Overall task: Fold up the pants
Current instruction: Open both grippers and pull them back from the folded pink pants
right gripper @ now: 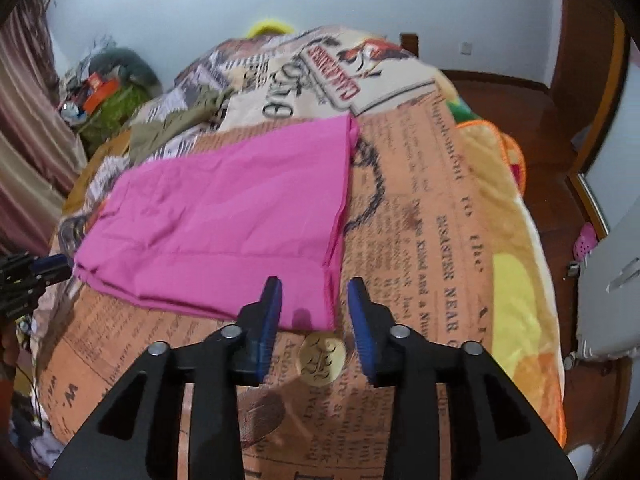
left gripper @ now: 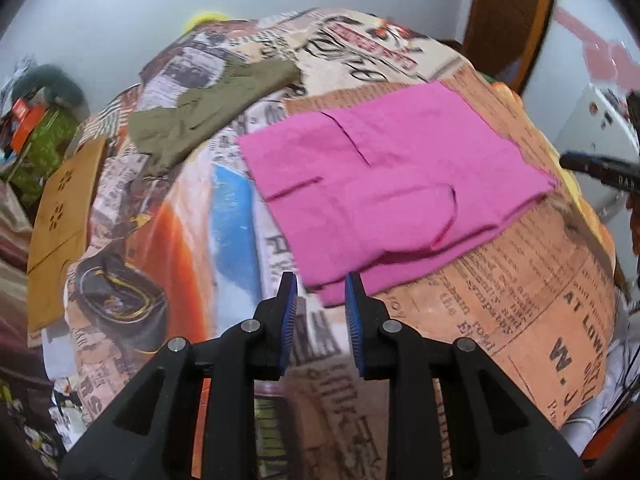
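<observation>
Left hand-held gripper (left gripper: 321, 292): blue-padded fingers spread, nothing between them, poised just above the near corner of the pink pants (left gripper: 394, 184), which shows in the gap; contact can't be judged. Pants lie folded into a flat rectangular stack on the bed (left gripper: 540, 320), over a newspaper-print cover; a pocket flap and seam lines show on the top layer. Farther left on the bed sits a crumpled olive garment (left gripper: 212, 108), well apart from the pants. A brown cardboard piece (left gripper: 60, 216) lies at the bed's left edge.

Right hand-held gripper (right gripper: 315, 296): fingers spread, empty, at the near right corner of the pink pants (right gripper: 224, 216), the left pad (right gripper: 269, 312) overlapping the cloth edge in view. Layered edges of the stack are visible along the near side. The other gripper's blue tip shows at the far left edge of this view, beside the stack's left corner.
</observation>
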